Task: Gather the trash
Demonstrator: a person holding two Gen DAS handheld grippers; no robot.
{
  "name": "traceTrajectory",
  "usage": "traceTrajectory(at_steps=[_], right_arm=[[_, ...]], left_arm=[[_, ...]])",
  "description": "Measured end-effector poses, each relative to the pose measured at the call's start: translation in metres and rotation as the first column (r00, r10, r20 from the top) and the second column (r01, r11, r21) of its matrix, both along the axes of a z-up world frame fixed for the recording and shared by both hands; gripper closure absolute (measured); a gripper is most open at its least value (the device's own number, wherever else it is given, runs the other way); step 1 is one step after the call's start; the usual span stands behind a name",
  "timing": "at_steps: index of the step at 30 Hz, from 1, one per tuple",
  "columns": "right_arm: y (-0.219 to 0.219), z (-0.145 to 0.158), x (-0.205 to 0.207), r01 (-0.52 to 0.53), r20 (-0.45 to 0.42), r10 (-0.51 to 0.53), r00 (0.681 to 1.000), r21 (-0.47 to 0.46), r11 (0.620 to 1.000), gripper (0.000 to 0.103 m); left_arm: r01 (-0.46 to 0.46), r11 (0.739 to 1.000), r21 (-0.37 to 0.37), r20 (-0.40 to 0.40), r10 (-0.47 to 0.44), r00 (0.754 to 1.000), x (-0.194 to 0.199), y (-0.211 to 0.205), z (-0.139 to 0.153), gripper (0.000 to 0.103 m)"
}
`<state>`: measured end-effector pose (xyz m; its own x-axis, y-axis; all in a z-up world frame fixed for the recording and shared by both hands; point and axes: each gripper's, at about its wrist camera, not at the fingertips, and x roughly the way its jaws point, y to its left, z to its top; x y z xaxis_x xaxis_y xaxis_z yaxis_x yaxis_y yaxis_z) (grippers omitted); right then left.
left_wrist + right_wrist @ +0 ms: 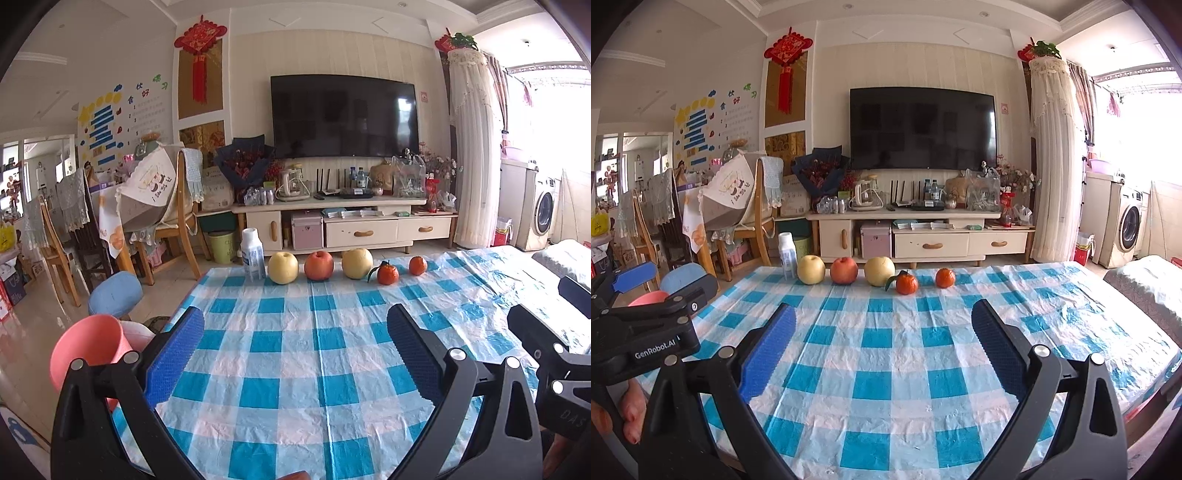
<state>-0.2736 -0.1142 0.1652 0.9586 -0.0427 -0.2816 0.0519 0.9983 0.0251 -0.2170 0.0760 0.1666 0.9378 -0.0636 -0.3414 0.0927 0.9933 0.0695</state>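
Blue-padded black fingers of the left gripper (295,350) stand wide apart and hold nothing, low over the blue-and-white checked plastic tablecloth (295,387). Beside it the right gripper (882,343) is spread just as wide, also empty.

Along the far edge of the table runs a row: a white plastic bottle with a pale printed label (252,254), upright at the left end, then a yellow pear (283,268), a red apple (319,265), a second yellow pear (357,263) and two small orange tangerines (388,274). The bottle looks to me like the only trash here; the fruit hardly counts.

A pink plastic bin (88,354) sits off the table's left edge, just beside the left gripper, and seems the likely place for it.

From both sets of jaws the bottle lies well ahead and to the left, its long axis vertical. I judge the left gripper nearer, and a level reach would take it across its width.
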Motion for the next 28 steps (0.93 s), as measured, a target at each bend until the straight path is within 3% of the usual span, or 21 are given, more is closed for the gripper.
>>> traceTrajectory(at_steps=[13,17,20,24,28], right_arm=[[-0.02,-0.035,0.045,0.031,-0.084,-0.028,0.996,0.035,0.999,0.007],[-0.023,-0.049,0.068,0.021,-0.14,-0.015,0.99,0.044,0.999,0.007],[-0.028,-0.061,0.095,-0.002,-0.199,0.02,0.98,0.087,0.996,0.007],[-0.035,-0.086,0.142,-0.005,-0.31,0.046,0.949,0.133,0.991,0.007],[-0.035,-0.113,0.191,0.003,-0.412,0.039,0.91,0.102,0.995,0.007]], left_arm=[[0.012,1.0,0.018,-0.097,-0.01,0.995,0.052,-0.014,-0.04,0.005],[0.009,1.0,0.022,-0.163,-0.005,0.987,0.077,-0.022,-0.061,0.005],[-0.016,1.0,0.023,-0.254,0.022,0.967,0.105,-0.025,-0.083,0.005],[-0.078,0.996,0.048,-0.386,0.091,0.918,0.147,-0.026,-0.119,0.005],[-0.126,0.989,0.075,-0.462,0.146,0.875,0.177,-0.025,-0.148,0.005]])
